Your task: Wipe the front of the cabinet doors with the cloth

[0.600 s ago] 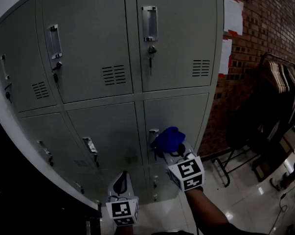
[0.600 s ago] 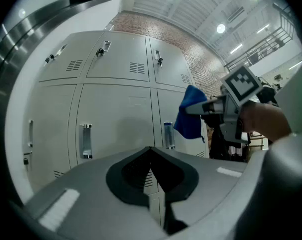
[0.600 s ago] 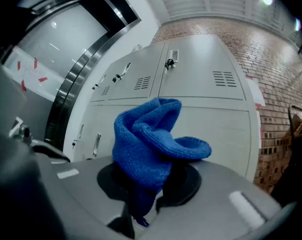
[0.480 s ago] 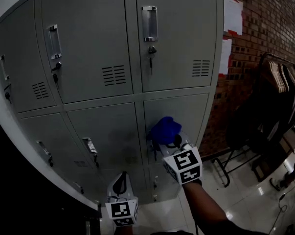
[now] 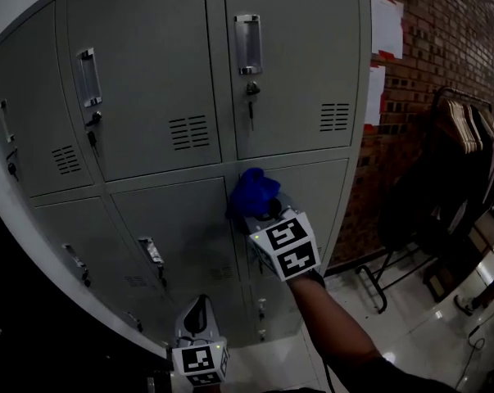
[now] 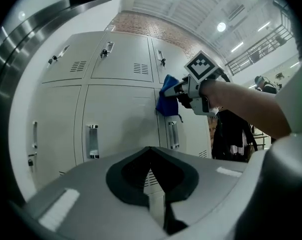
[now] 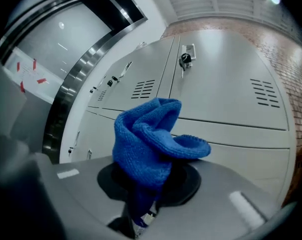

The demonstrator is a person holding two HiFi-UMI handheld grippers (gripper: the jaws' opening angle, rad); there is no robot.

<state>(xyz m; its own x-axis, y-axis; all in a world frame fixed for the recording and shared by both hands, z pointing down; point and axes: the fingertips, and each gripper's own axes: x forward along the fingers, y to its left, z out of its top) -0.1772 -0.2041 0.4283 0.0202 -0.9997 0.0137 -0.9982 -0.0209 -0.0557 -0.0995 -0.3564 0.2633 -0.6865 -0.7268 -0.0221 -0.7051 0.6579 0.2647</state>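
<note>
Clamping cloth in right tongs, bunch left proud so fabric, not metal, meets doors. Holding left tongs together, empty, low, probably clear of wiping.

a glossy pale floor carries the grey locker cabinet at left, a clothes rack at right.
</note>
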